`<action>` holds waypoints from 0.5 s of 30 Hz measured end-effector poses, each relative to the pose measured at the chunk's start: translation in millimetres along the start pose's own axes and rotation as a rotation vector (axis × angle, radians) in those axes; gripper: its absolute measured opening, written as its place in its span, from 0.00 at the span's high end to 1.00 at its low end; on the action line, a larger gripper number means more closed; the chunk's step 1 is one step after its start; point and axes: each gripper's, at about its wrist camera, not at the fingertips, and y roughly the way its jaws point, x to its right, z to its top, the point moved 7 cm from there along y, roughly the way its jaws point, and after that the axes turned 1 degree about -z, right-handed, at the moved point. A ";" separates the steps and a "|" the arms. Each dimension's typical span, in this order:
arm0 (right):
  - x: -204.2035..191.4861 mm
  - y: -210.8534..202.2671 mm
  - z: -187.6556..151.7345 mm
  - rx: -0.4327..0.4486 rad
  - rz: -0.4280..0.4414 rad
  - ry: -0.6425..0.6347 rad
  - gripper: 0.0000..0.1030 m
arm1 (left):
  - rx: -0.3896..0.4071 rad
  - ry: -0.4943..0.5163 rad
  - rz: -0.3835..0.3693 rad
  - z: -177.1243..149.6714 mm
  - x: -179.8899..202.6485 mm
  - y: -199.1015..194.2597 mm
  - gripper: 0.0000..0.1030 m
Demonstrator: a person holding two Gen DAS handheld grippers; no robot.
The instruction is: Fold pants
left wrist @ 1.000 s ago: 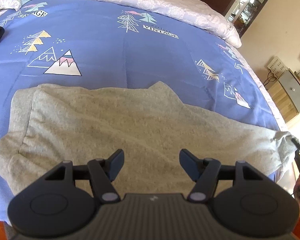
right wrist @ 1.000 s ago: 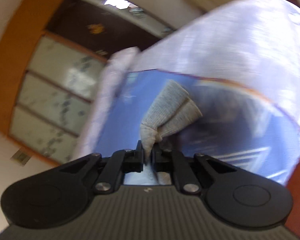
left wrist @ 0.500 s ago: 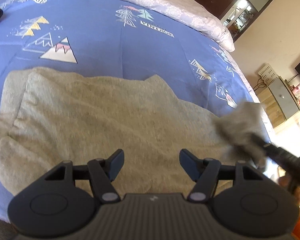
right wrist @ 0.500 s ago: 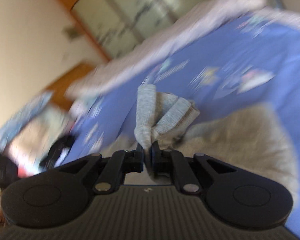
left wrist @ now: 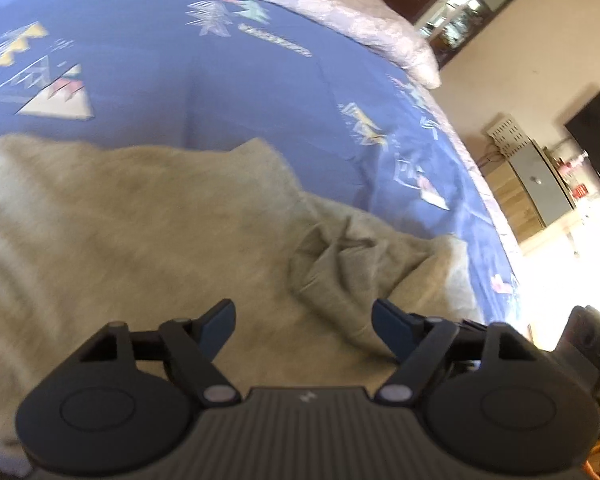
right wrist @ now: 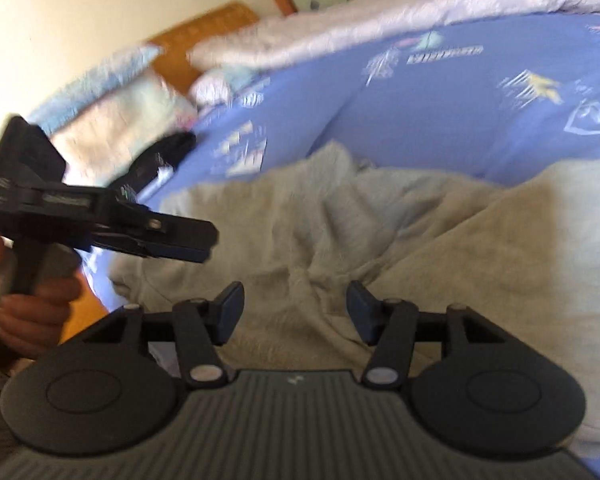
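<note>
Grey-beige pants [left wrist: 140, 232] lie spread on the blue patterned bedsheet [left wrist: 228, 88]. A leg end lies folded back and crumpled [left wrist: 352, 264] on top of them. My left gripper [left wrist: 304, 320] hovers just over the cloth beside that crumpled end. Its jaws are opening, and nothing is pinched between them. In the right wrist view the pants [right wrist: 308, 232] fill the middle. My right gripper [right wrist: 296, 304] is over them, its jaws also opening, with the pads off the cloth. The left gripper [right wrist: 208, 244] shows at the left, held by a hand [right wrist: 32, 308].
A white quilt [left wrist: 340, 20] runs along the far side of the bed. Pillows [right wrist: 120, 112] and a black garment [right wrist: 160, 156] lie near the wooden headboard [right wrist: 204, 32]. The bed's right edge [left wrist: 496, 216] drops toward a grey cabinet [left wrist: 540, 184].
The right gripper swung the pinched leg end across over the pants, then let it go as its jaws parted. The left gripper's jaws widened, and it shifted slightly toward the dropped end.
</note>
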 end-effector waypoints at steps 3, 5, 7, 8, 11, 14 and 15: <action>24.1 -32.8 4.9 0.082 -0.036 0.078 0.43 | -0.022 0.036 0.001 10.5 16.1 19.5 0.20; 44.3 -51.0 3.0 0.134 -0.107 0.122 0.43 | -0.041 0.054 0.011 17.8 26.1 37.0 0.20; 63.8 -65.4 4.0 0.186 -0.194 0.180 0.43 | -0.057 0.079 0.037 21.0 34.1 54.1 0.29; 75.0 -72.3 4.1 0.213 -0.233 0.221 0.43 | -0.066 0.097 0.058 20.0 37.0 61.6 0.51; 100.9 -91.1 0.5 0.275 -0.355 0.289 0.43 | -0.091 0.155 0.157 9.1 38.0 76.5 0.82; 119.4 -95.4 -5.2 0.285 -0.448 0.290 0.43 | -0.061 0.174 0.195 0.7 32.4 70.7 0.85; 126.2 -94.5 -8.7 0.277 -0.460 0.309 0.43 | -0.050 0.172 0.198 -0.3 30.1 65.5 0.86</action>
